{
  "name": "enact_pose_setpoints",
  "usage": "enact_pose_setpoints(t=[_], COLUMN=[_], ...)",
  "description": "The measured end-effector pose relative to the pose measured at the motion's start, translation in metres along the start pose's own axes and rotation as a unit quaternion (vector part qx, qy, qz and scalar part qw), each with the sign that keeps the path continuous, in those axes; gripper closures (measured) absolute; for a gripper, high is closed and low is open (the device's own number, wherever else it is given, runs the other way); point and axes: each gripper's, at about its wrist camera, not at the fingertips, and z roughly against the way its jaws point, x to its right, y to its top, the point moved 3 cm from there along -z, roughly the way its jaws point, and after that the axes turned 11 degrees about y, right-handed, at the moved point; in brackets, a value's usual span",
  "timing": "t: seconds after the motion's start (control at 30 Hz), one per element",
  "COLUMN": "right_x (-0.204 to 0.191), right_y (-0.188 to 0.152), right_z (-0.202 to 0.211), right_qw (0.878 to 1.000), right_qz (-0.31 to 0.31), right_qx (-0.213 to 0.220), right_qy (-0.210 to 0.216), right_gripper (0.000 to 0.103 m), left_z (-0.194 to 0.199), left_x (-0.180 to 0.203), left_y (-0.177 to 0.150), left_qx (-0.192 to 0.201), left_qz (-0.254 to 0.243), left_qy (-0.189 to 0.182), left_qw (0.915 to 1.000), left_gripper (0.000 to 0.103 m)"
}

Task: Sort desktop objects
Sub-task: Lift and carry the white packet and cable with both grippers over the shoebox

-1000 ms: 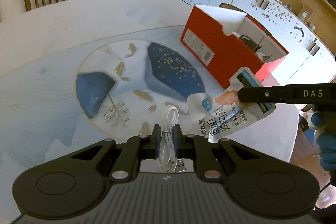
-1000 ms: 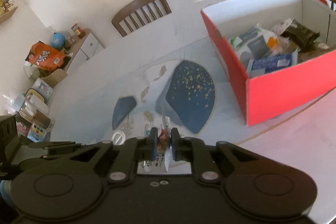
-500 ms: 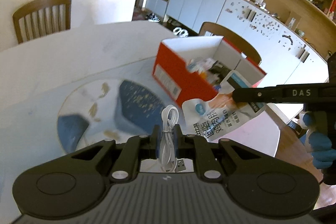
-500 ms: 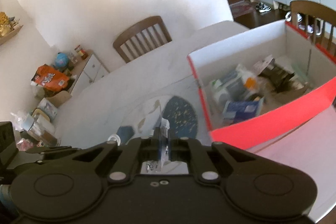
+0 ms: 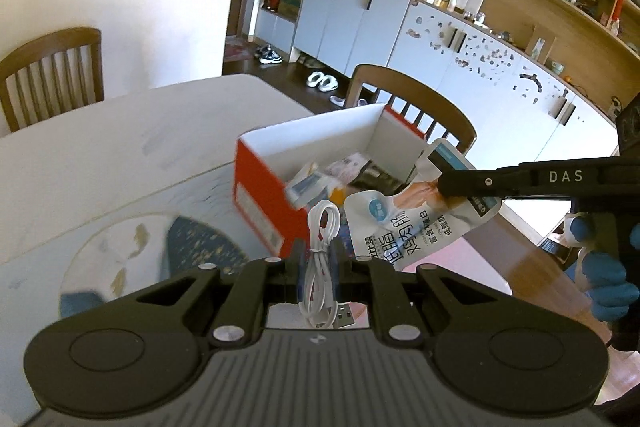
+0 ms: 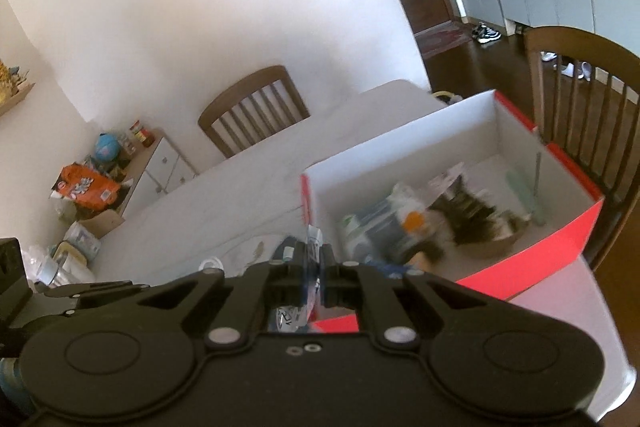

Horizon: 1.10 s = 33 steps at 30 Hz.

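Above the near edge of the desk (image 5: 120, 147), the left hand-held gripper (image 5: 318, 259) pinches a coiled white USB cable (image 5: 322, 259), its loop standing up between the fingers and its plug hanging just below them. Just to its right, the right hand-held gripper (image 5: 444, 183) reaches in from the side, pressed together on a white snack pouch (image 5: 404, 227) held clear of the desk beside the red box (image 5: 256, 195). From the right wrist, the pouch (image 6: 314, 243) shows edge-on between the fingers, just short of the box's (image 6: 560, 247) near corner, where blurred packets lie inside.
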Motion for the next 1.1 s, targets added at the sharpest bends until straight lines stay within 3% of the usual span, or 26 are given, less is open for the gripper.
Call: enact_pose_setpoints(t=[0.2,0.53,1.1], right_x=[0.03,0.078,0.117], right_y=[0.02,0.041,0.048], right_z=[0.014,0.017,-0.015], right_qw=[1.0,0.999,0.995], right_qz=[0.001,0.012,0.044], right_qx=[0.009,-0.015,-0.077], right_qy=[-0.013,-0.043,-0.045], right_gripper=[0.098,0.098,0.098], left_z=[-0.016,-0.056,-0.139], left_x=[0.032,0.066,0.082], left_y=[0.019,0.043,0.06], left_qx=[0.005,-0.01,-0.063], left_qz=[-0.016,-0.038,-0.065], left_qy=[-0.002,0.007,0.045], left_qw=[0.9999,0.9992,0.9948], left_gripper=[0.092,0.092,0.092])
